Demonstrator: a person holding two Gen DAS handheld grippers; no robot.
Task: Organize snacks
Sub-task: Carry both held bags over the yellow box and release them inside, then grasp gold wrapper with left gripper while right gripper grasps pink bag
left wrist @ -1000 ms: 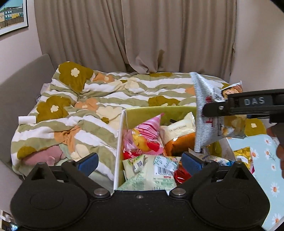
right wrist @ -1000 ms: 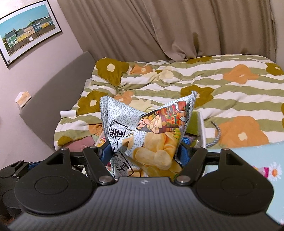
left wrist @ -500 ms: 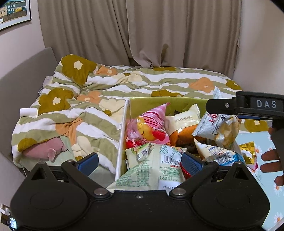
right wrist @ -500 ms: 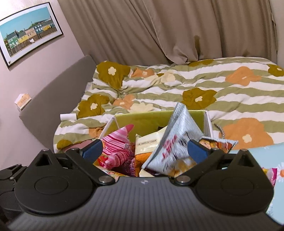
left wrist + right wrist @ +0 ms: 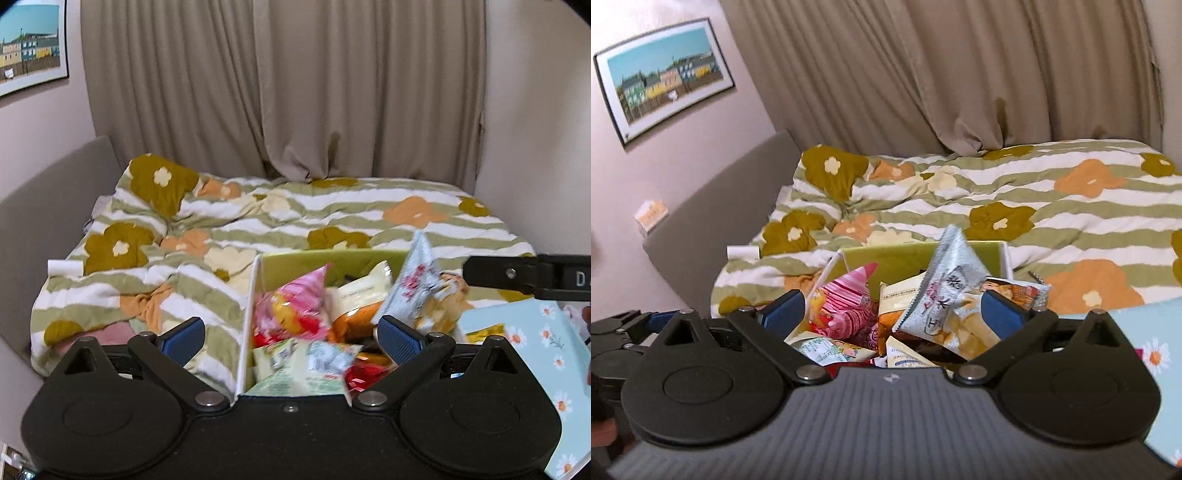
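Both jaws gape empty: right gripper (image 5: 892, 308) sits nearer the grey crinkled chip bag (image 5: 951, 295), tilted upright inside the green cardboard box (image 5: 894, 258)'s right side; left gripper (image 5: 291, 336) faces its left.

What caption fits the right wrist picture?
Open right gripper above a green box of snacks, silver chip bag on top.

Soft, even indoor light fills both views; its source lies out of view, the closed curtains (image 5: 280, 92) pass no glare, and shadows are faint. Fisheye distortion bends the room at the edges, bowing the framed picture (image 5: 665, 79) at far left, with dark vignetting in the left view's upper corners. The snack packets (image 5: 314, 332) nearby are smeared by blur, while the far bedding (image 5: 1015, 192) stays fairly sharp.
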